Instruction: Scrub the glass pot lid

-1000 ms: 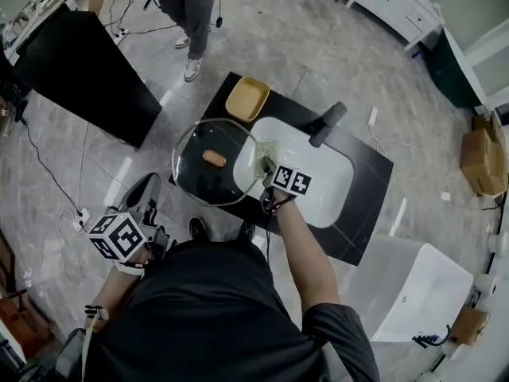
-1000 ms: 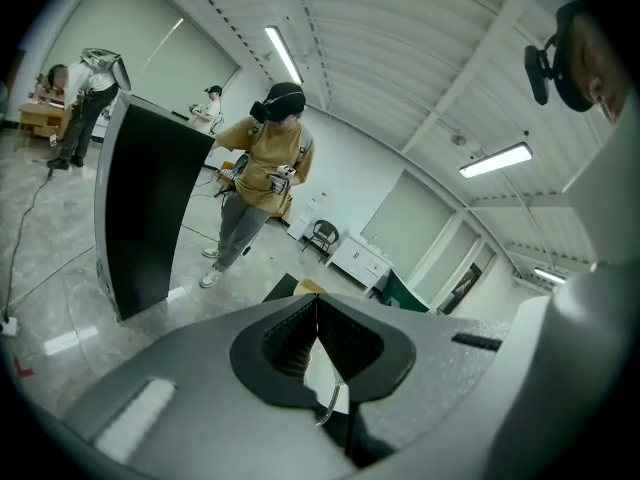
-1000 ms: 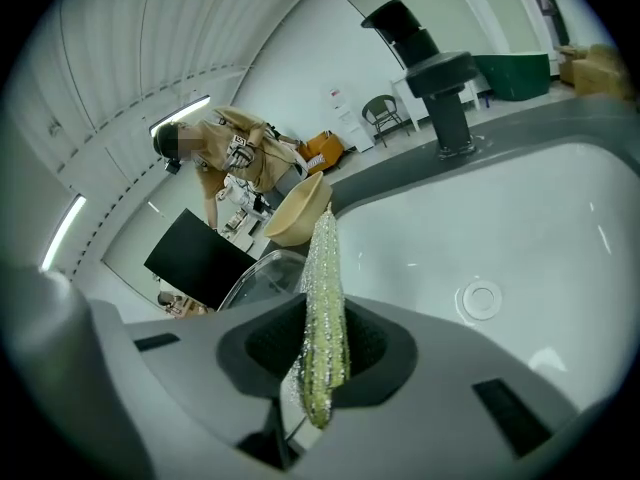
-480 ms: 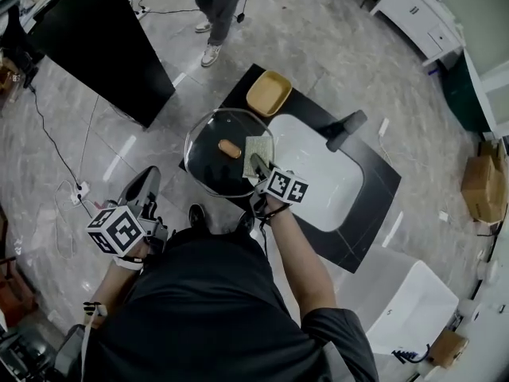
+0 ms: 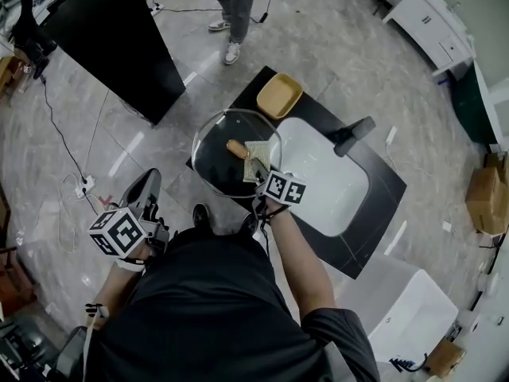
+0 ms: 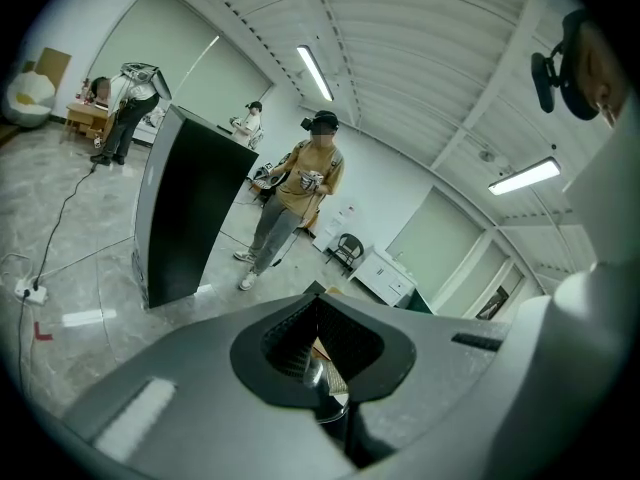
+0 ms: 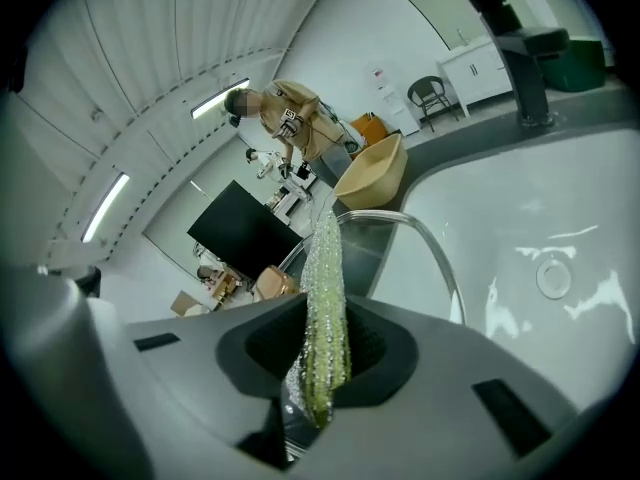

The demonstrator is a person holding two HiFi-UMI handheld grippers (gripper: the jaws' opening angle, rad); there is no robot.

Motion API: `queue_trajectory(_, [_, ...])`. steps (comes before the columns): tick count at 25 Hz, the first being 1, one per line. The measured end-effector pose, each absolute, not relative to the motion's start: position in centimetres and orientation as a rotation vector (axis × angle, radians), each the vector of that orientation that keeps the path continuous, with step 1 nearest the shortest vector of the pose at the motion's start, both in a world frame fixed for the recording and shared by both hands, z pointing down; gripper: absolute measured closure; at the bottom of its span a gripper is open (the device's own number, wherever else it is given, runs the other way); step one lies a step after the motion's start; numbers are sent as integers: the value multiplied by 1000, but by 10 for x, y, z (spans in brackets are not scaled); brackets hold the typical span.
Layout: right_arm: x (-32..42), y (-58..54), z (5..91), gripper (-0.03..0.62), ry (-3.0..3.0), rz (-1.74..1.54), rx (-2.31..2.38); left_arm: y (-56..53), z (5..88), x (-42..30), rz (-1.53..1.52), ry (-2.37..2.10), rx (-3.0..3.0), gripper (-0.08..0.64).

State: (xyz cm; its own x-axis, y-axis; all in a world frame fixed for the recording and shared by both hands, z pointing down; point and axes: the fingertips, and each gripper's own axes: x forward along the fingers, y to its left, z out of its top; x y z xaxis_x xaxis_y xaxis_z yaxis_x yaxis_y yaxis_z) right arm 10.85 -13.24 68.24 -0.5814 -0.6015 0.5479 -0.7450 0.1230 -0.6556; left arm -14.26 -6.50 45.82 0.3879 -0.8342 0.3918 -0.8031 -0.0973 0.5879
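Scrubbing looks to be the step in hand: your right claw grips the scrub pad on the glass pot lid, which lies at the bench's left end, overlapping the sink. Your left claw hangs closed, empty, off the bench. Next, sweep the pad round the wooden knob, pressing evenly. No writing is readable.

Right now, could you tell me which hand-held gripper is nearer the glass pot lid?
Right. The right hand-held gripper is at the near edge of the glass pot lid, holding a green scouring pad on it; the left hand-held gripper is well clear, off to its left.
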Motion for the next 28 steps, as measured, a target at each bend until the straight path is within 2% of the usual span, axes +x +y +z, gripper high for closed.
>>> queue_trajectory(13, [201, -99, 700, 537, -2063, 1426, 1643, -81, 455, -88, 5, -1259, 2003, 558])
queue_trajectory(20, [217, -92, 694, 537, -2010, 1357, 1709, -80, 457, -74, 23, -1214, 2028, 558])
queue_trajectory(24, [182, -93, 649, 537, -2165, 1260, 1687, -75, 463, -86, 15, -1235, 1998, 558])
queue_trajectory(28, [94, -90, 611, 537, -2397, 1186, 1431, -69, 472, -105, -7, -1271, 1942, 558])
